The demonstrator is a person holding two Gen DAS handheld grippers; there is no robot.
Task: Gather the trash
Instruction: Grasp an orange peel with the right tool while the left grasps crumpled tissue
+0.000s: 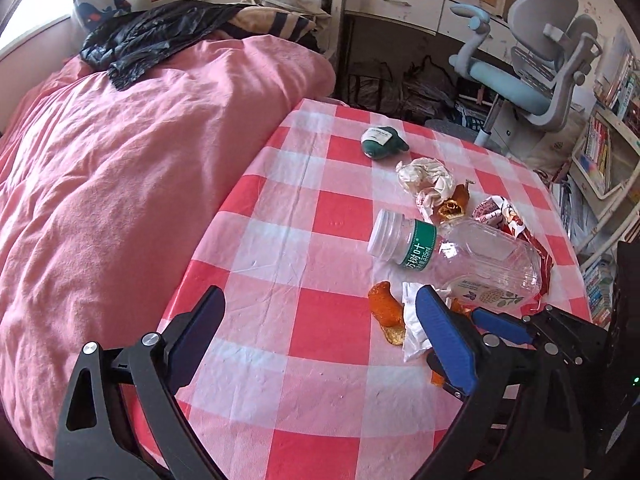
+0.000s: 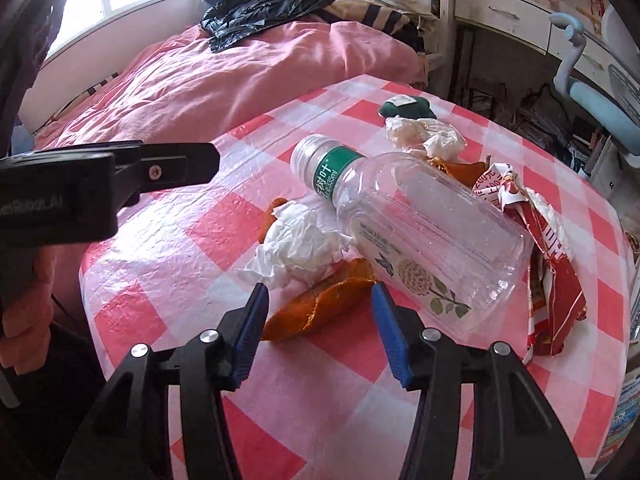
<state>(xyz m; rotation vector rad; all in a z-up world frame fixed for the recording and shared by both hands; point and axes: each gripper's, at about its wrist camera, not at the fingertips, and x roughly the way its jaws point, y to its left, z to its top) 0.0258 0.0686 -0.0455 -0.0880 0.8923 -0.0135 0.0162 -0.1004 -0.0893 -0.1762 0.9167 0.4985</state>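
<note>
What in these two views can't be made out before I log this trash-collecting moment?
- Where trash goes: no bin or bag opening in either view.
- Plastic bottle: cap too unclear to call on or off.
- Right tool: pads flank the orange peel; contact can't be told.
- Red wrapper: partly behind the bottle.
- Bottle label text: too small.

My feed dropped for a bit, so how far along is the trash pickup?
Nothing looks collected yet. The plastic bottle, crumpled tissue, orange peel, red wrapper and the farther paper wad all lie on the checked table.

In hand: nothing. The right hand-held gripper is open around the peel, pads apart from it; the left hand-held gripper is open and empty.

Left: every piece.
</note>
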